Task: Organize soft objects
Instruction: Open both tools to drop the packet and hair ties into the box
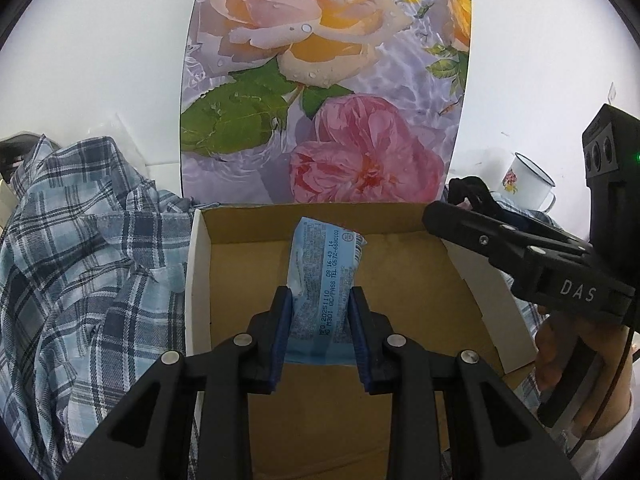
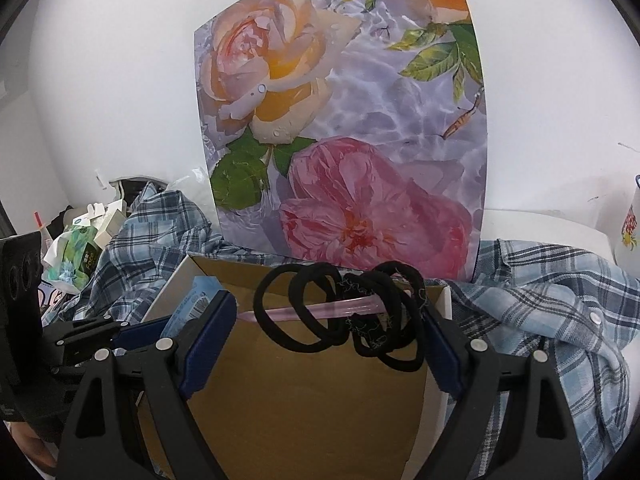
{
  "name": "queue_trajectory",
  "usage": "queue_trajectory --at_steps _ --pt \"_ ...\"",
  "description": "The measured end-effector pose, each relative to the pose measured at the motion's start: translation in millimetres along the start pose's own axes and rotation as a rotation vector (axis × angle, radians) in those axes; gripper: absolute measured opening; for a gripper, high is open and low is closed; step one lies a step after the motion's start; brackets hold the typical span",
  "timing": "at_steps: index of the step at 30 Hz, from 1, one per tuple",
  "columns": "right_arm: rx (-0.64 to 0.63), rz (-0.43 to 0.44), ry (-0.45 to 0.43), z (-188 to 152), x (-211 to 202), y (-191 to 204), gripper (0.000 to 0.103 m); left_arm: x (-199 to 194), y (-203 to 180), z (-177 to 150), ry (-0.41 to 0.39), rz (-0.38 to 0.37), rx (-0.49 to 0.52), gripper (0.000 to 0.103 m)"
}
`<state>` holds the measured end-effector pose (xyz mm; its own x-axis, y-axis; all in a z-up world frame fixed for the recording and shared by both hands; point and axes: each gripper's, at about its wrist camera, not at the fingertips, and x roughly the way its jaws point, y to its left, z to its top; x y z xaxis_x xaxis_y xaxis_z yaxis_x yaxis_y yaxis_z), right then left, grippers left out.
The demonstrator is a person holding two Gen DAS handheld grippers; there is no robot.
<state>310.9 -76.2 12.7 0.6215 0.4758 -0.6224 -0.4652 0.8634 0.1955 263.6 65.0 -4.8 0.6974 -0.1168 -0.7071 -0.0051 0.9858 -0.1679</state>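
My left gripper (image 1: pixel 320 300) is shut on a light blue tissue packet (image 1: pixel 326 264) and holds it over an open cardboard box (image 1: pixel 200 280). My right gripper (image 2: pixel 332 316) holds a bundle of black hair ties (image 2: pixel 340 312) on a pink strip between wide-set jaws, above the same box (image 2: pixel 172 292). The right gripper also shows at the right of the left wrist view (image 1: pixel 460 196). The blue packet (image 2: pixel 192 308) and left gripper show at the left of the right wrist view.
A blue plaid shirt (image 1: pixel 88 264) lies around the box on both sides (image 2: pixel 540 300). A floral board (image 1: pixel 320 80) stands behind the box. A white enamel mug (image 1: pixel 528 184) stands at right. Tissue packs and small boxes (image 2: pixel 76 248) sit at far left.
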Motion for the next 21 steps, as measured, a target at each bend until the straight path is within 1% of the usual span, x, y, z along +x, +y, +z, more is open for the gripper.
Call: queue_trajectory --at_steps 5,6,7,8,9,10,11,12,15,21 --pt "-0.011 0.005 0.005 0 1 3 0.087 1 1 1 0.013 0.042 -0.001 0.03" --pt "-0.016 0.004 0.007 0 2 3 0.092 1 1 1 0.011 0.045 0.001 0.032" --pt "-0.021 0.0 0.008 1 2 5 0.096 0 1 1 0.011 0.045 0.001 0.045" --pt "-0.031 -0.009 0.009 1 2 7 0.103 -1 1 1 0.009 0.049 -0.001 0.063" --pt "-0.04 -0.019 0.008 1 3 9 0.103 -2 1 2 -0.003 0.06 -0.006 0.095" --pt "-0.048 -0.026 0.007 1 3 10 0.103 -5 1 3 -0.02 0.069 -0.008 0.102" --pt "-0.055 -0.028 0.009 1 3 11 0.103 -9 1 3 -0.049 0.072 -0.007 0.103" --pt "-0.059 -0.028 0.01 1 3 12 0.103 -11 1 4 -0.062 0.075 -0.002 0.103" --pt "-0.061 -0.031 0.008 2 3 12 0.103 -14 3 5 -0.082 0.1 0.0 0.103" --pt "-0.056 -0.019 -0.004 2 -2 11 0.103 -13 8 5 -0.076 0.097 -0.008 0.103"
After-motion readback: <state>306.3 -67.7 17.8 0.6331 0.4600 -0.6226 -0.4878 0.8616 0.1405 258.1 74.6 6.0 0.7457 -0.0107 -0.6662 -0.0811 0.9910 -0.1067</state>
